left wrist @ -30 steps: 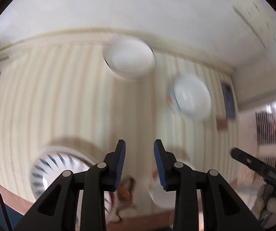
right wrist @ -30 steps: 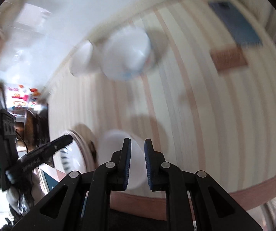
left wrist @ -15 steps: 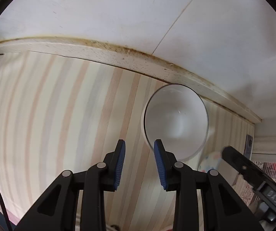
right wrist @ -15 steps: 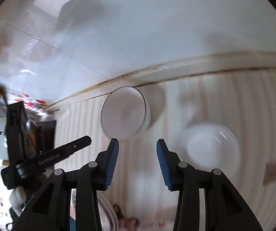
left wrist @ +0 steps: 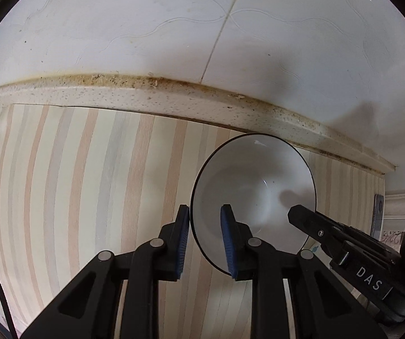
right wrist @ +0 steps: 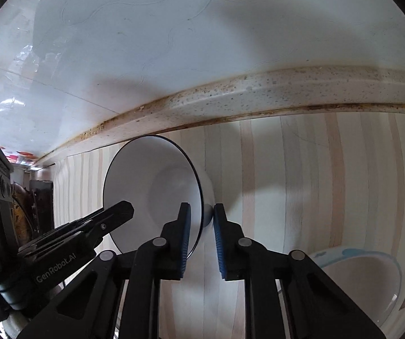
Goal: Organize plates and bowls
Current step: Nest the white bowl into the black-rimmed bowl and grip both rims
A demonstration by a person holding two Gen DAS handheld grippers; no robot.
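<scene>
White bowl (left wrist: 254, 195) with a dark rim is sitting on the striped mat (left wrist: 75, 183) near the wall; the left gripper (left wrist: 203, 237) and right gripper (right wrist: 201, 233), jaws just closing, are straddling opposite sides of its rim, pinching it.

A white bowl (left wrist: 254, 186) is edged by a thin dark rim line; the tablecloth (left wrist: 75, 175) is striped in pale cream, peach and grey-blue; the wall (left wrist: 145, 28) is tiled in white, with faint wavy lines; the ledge (left wrist: 145, 96) is speckled cream, stained brown; black gripper frames are fitted with blue pads (left wrist: 184, 240); a second bowl (right wrist: 366, 276) is trimmed in light blue.
</scene>
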